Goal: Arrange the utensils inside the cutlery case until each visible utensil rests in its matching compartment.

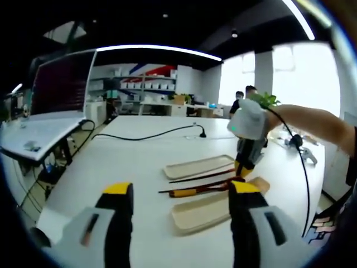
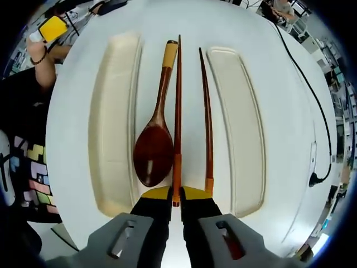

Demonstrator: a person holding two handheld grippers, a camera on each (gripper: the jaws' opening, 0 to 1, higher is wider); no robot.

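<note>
Down on the white table (image 2: 284,100), the right gripper (image 2: 175,202) has its jaws pinching the end of one chopstick (image 2: 177,111). A spoon (image 2: 154,145) lies just beside it on one side, and a second chopstick (image 2: 206,111) lies near on the other. Two cream case halves (image 2: 111,123) (image 2: 240,128) sit on the outer sides, apart from the sticks. The left gripper (image 1: 181,215) hangs above the table with its jaws spread wide. Lots of bare table lies around the case, with a black cable (image 1: 150,134) farther back.
</note>
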